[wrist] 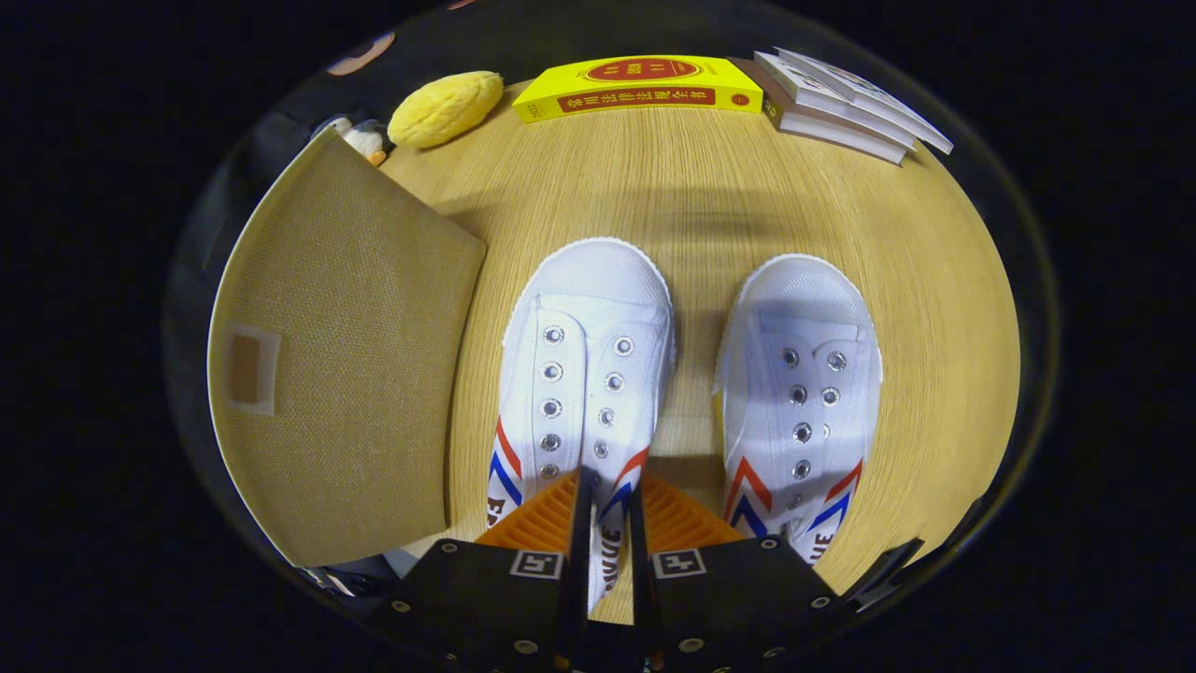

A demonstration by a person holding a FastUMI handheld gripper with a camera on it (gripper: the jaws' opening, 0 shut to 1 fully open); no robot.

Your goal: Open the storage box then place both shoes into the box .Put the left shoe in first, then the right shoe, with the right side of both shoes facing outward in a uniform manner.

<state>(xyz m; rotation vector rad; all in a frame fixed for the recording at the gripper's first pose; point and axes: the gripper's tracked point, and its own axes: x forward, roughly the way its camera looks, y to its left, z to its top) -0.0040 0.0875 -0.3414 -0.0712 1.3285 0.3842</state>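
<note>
Two white canvas shoes with red and blue stripes stand side by side on the wooden table [701,187], toes pointing away from me. The left shoe [584,318] lies straight ahead of my gripper [609,481]. Its fingers are close together, with the shoe's right side wall by the heel pinched between them. The right shoe [804,318] stands a little apart to the right, beyond the right finger. The tan fabric storage box [346,355] sits to the left of the left shoe, its flat woven face with a small label patch turned up towards me. Whether it is open I cannot tell.
Along the table's far edge lie a yellow book [640,86], a stack of white books [841,98] to its right and a yellow plush toy [447,107] to its left. A small stuffed toy [360,136] peeks out behind the box's far corner.
</note>
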